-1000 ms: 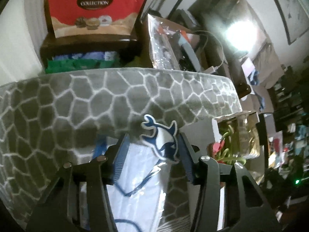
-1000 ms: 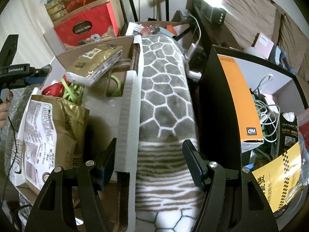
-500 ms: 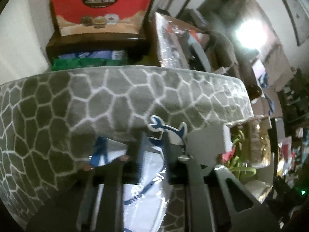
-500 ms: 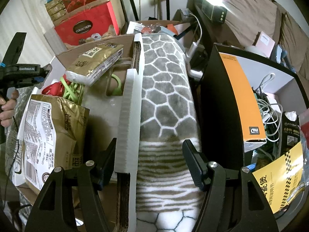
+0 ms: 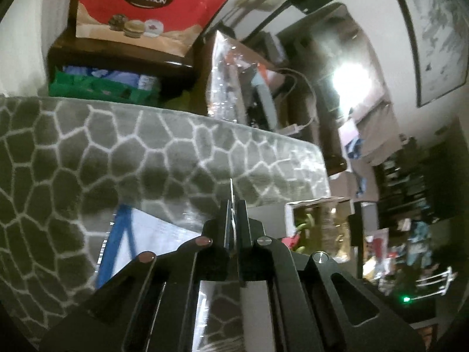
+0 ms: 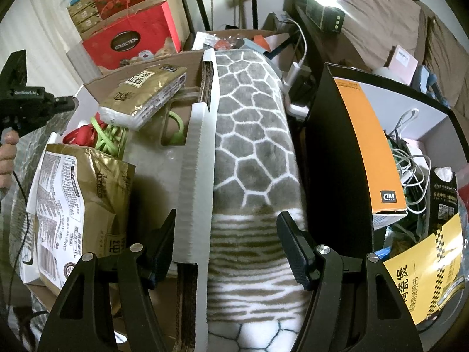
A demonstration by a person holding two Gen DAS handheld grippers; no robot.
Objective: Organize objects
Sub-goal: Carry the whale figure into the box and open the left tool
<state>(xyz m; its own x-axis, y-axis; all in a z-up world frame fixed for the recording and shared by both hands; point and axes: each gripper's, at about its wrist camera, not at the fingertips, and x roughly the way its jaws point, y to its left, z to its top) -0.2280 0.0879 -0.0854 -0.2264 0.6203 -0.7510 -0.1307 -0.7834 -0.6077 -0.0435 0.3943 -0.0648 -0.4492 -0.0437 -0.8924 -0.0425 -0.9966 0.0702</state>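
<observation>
Two grippers were out, and only one had anything. My left gripper (image 5: 233, 208) was pinched nearly flat on the thin edge of a clear plastic packet (image 5: 152, 234), white inside with blue trim. I took it by the rim, I judge, because the film was too slack and flat to catch anywhere else. The packet lay on the grey cobble-pattern blanket (image 5: 88, 152), its far edge lifted between the pads.

My right gripper (image 6: 227, 240) stood about half open and held nothing. Its jaws straddled the white foam strip (image 6: 199, 158) and the striped end of the same blanket; no pad touched either. I kept it parked there, likely to steady the box wall if needed.

The cardboard box (image 6: 146, 67) to the left of that strip already held two gold pouches: a gold foil pouch (image 6: 143, 94) propped on the rim and a larger gold bag (image 6: 79, 202) leaning in front. Green loops (image 6: 111, 135) and something red showed between them. Space looked tight, so the packet would probably have to go in flat or on edge.

My left hand (image 6: 7, 152) showed at the frame's edge in the right view, gripping the handle.

The red COLLECTION gift box (image 5: 149, 8) sat on a dark shelf behind the blanket, out of play.
</observation>
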